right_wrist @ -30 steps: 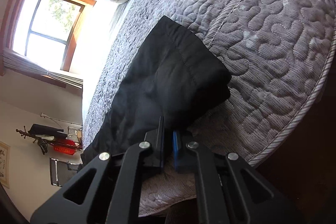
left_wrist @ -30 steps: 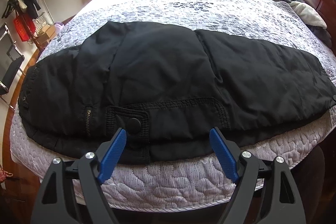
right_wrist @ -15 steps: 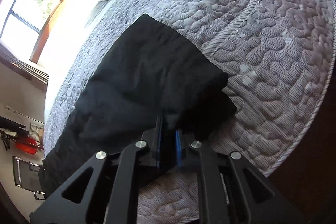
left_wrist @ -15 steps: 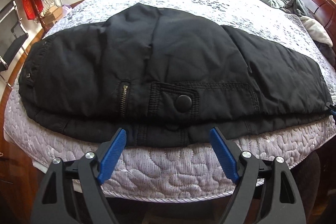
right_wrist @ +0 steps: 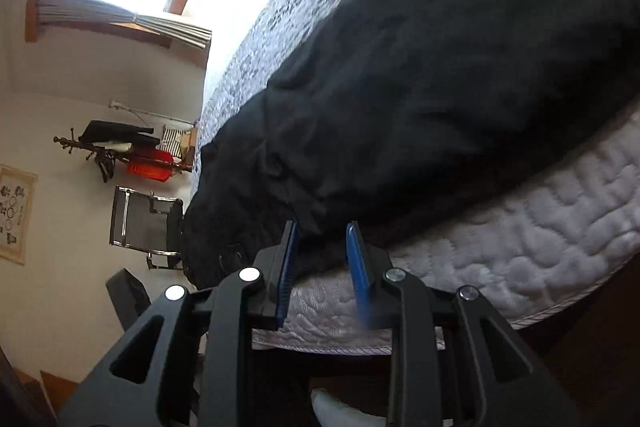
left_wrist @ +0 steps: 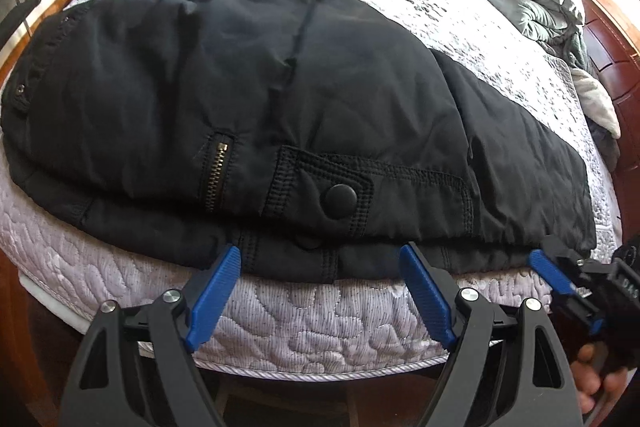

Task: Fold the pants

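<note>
Pants (left_wrist: 304,95) lie leg over leg on bed (left_wrist: 320,323); crosswise folds left. My left gripper (left_wrist: 320,291) spread empty; right gripper (right_wrist: 322,255) opening, pinching nothing.

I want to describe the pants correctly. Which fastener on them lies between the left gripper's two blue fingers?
The round black snap button on the pocket flap. The brass zipper sits further left, and the small snap is at the waistband's far left end.

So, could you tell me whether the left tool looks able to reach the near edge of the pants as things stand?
Probably yes: the left tool is open in front of the pants, whose near edge lies uncovered; the right tool sits off to the side.
</note>
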`<state>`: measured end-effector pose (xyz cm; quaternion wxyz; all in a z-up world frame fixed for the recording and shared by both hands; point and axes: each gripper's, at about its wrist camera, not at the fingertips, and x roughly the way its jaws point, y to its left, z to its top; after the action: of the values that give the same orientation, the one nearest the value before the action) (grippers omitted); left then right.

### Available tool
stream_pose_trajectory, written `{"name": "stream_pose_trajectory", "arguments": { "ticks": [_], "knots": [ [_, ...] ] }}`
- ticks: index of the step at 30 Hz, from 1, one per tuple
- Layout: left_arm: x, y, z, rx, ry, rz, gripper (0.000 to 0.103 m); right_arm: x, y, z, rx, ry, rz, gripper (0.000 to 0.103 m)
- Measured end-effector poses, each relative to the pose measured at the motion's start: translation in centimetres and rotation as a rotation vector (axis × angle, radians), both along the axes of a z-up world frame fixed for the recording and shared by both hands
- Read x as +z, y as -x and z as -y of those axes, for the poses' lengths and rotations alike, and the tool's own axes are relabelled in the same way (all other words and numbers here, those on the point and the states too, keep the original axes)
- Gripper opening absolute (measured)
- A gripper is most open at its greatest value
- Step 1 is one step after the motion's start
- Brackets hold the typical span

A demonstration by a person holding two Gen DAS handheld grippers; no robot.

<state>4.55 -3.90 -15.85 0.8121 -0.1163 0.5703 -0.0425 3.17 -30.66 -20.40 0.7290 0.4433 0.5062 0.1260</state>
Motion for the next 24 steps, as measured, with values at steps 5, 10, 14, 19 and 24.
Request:
{"name": "stream_pose_trajectory", "arguments": {
  "ticks": [5,10,14,19,24],
  "knots": [
    [0.1,-0.7,0.3,0.013,-0.009,0.008,0.081,-1.4,-0.7,-1.4,-0.007,0.037,-0.071,0.026],
    [-0.4,-1.5,1.0,-0.001,-0.013,-0.010,0.081,-2.6,-1.0,-1.2,-0.047,0.041,-0.081,0.031],
    [-0.9,-2.2,1.9,0.010,-0.040,-0.006,0.081,-3.0,-1.5,-1.6,-0.054,0.052,-0.074,0.028],
    [-0.7,-1.9,1.7,0.004,-0.042,-0.010,0.079,-1.6,-1.5,-1.5,-0.045,0.052,0.016,0.002],
    [-0.6,0.3,-0.3,0.039,-0.015,-0.007,0.079,-0.7,-1.1,-1.6,0.014,0.069,0.000,0.002]
  ]
}}
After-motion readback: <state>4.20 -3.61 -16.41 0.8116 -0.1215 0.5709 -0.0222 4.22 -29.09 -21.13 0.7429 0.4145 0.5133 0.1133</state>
